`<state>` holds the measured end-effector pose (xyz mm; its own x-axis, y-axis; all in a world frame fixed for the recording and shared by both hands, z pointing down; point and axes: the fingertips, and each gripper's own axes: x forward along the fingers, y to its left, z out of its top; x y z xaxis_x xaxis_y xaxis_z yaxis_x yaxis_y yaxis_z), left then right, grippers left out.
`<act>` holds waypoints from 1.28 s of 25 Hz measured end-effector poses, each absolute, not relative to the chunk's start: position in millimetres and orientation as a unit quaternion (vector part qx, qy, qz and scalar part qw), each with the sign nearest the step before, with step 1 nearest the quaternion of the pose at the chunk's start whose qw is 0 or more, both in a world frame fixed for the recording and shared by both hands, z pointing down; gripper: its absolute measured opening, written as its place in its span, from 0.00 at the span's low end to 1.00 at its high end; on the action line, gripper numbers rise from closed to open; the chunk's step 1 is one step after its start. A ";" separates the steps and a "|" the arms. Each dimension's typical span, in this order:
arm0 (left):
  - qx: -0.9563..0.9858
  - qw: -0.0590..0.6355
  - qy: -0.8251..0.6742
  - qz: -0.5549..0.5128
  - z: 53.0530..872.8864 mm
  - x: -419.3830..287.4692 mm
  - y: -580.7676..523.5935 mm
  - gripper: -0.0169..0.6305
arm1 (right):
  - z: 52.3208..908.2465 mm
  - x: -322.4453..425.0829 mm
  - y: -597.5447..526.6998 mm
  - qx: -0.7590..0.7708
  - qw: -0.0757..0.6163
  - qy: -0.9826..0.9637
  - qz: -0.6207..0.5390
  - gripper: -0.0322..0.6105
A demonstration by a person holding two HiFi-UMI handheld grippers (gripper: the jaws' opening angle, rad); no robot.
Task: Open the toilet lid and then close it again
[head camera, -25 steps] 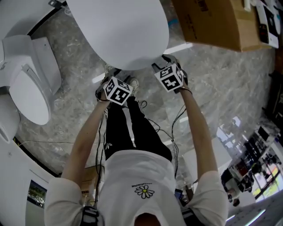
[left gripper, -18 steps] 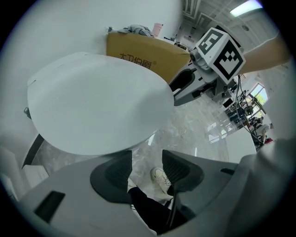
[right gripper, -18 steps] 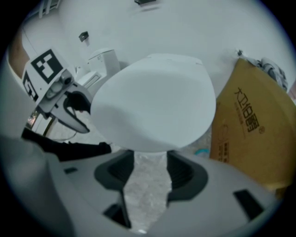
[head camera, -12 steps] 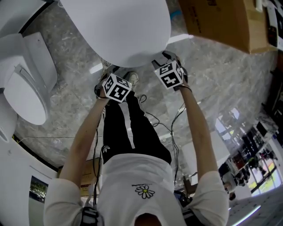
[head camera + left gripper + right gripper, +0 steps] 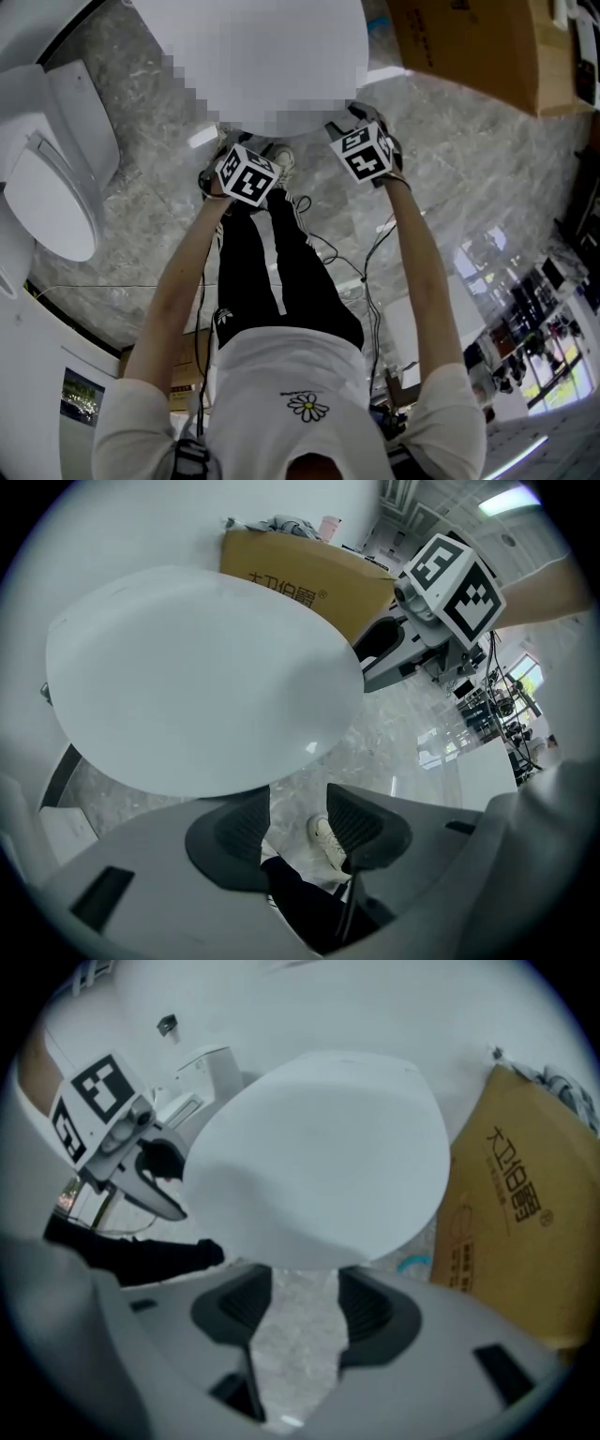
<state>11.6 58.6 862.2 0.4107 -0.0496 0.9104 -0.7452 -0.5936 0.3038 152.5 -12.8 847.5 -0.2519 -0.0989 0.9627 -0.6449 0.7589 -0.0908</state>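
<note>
The white oval toilet lid fills the top of the head view, and its front rim is close to both grippers. My left gripper stands at the rim's left part. Its jaws have just been closing but are open, with only a shoe and a dark trouser leg seen through the gap. In the left gripper view the lid hangs just past the gripper. My right gripper is at the rim's right part, open, with marble floor between its jaws and the lid just beyond.
A second white toilet stands at the left. A big cardboard box sits right of the lid, close to my right gripper. Cables trail over the grey marble floor by the person's legs.
Both grippers have sunk a little and sit closer under the lid's front rim. The lid's rim has shifted slightly up in the head view.
</note>
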 end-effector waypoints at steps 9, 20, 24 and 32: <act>0.755 0.368 -0.283 0.463 851.9 7.6 58.6 0.31 | 845.2 154.8 -14.2 0.273 0.568 -0.740 0.233 0.42; 0.771 0.326 -0.353 0.419 742.7 -1.4 8.5 0.25 | 726.9 159.3 -88.8 0.413 0.472 -0.745 0.226 0.42; 0.791 0.285 -0.408 0.355 645.3 1.4 -49.8 0.22 | 616.3 153.0 -139.2 0.463 0.406 -0.772 0.159 0.34; 0.827 0.123 -0.526 0.157 366.5 -13.9 -135.8 0.11 | 350.4 124.0 -163.6 0.546 0.186 -0.816 0.036 0.20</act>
<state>-13.9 -135.8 366.5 0.3977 -0.8306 0.3898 -0.9082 -0.4167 0.0388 124.0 -163.6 350.4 -0.3336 -0.8782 0.3428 -0.9047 0.4004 0.1454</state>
